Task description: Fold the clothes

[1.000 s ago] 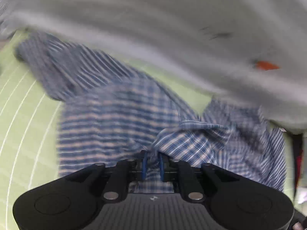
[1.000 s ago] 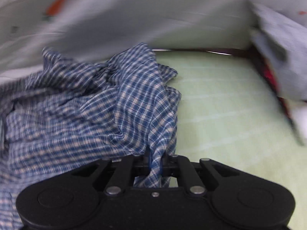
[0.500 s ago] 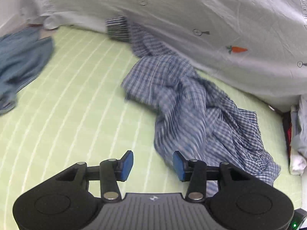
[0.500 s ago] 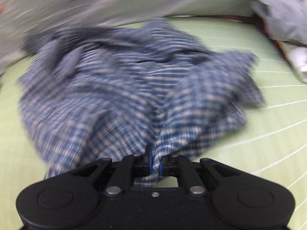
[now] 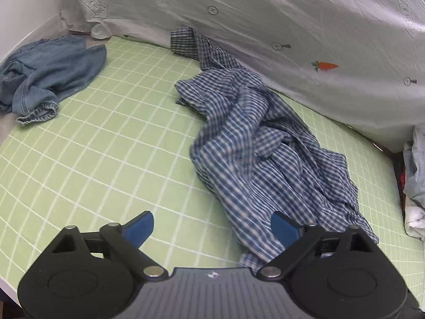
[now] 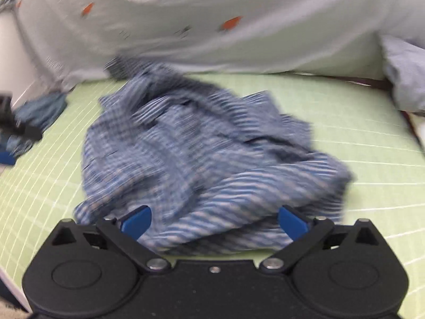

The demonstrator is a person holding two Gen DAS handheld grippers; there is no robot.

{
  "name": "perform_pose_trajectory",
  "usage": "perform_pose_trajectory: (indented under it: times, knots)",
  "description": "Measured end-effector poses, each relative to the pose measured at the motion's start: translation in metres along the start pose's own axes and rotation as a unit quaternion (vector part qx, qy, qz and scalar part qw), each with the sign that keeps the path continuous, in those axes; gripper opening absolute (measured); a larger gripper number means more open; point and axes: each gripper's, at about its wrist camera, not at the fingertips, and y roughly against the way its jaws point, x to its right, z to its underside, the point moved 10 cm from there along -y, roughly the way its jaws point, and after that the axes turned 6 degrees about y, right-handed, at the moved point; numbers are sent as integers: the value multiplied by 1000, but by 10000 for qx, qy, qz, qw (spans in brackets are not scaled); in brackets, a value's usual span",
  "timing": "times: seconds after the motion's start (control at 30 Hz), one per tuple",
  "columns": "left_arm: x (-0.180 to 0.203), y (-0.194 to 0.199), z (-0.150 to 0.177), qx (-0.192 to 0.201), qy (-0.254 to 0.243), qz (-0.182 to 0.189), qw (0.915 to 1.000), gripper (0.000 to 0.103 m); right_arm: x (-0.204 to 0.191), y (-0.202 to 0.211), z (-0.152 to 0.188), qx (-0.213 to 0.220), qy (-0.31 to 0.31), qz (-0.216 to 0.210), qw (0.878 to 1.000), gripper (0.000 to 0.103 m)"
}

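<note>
A blue checked shirt [image 5: 255, 143] lies crumpled on the green gridded mat [image 5: 106, 159], with no box or basket anywhere in view to hold it. The left gripper [image 5: 212, 226] has just been opening and now stands released, its blue fingers [image 5: 139, 228] spread wide; bare mat fills most of the gap between them, and the shirt's near hem runs under the right-hand finger, the rest of the heap stretching away ahead and to the right. The right gripper [image 6: 213, 223] has likewise just sprung open, fingers [image 6: 136, 222] well apart and pressing on nothing (this view is blurred), with the shirt [image 6: 202, 148] lying loose directly ahead and its near edge between the two fingers. Far ahead and left of the left fingers sits a rumpled denim garment [image 5: 47, 71]. Behind the shirt hangs a pale printed sheet [image 5: 292, 26], and at the right edge lies a pile of light cloth [image 5: 414, 186].
</note>
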Motion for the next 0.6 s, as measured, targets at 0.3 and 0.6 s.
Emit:
perform_pose_trajectory:
  times: [0.3, 0.6]
  knots:
    - [82, -31, 23, -146, -368, 103, 9992, 96, 107, -1, 15, -96, -835, 577, 9948, 103]
    - [179, -95, 22, -408, -1078, 105, 9933, 96, 207, -33, 25, -336, -1611, 1043, 9808, 103]
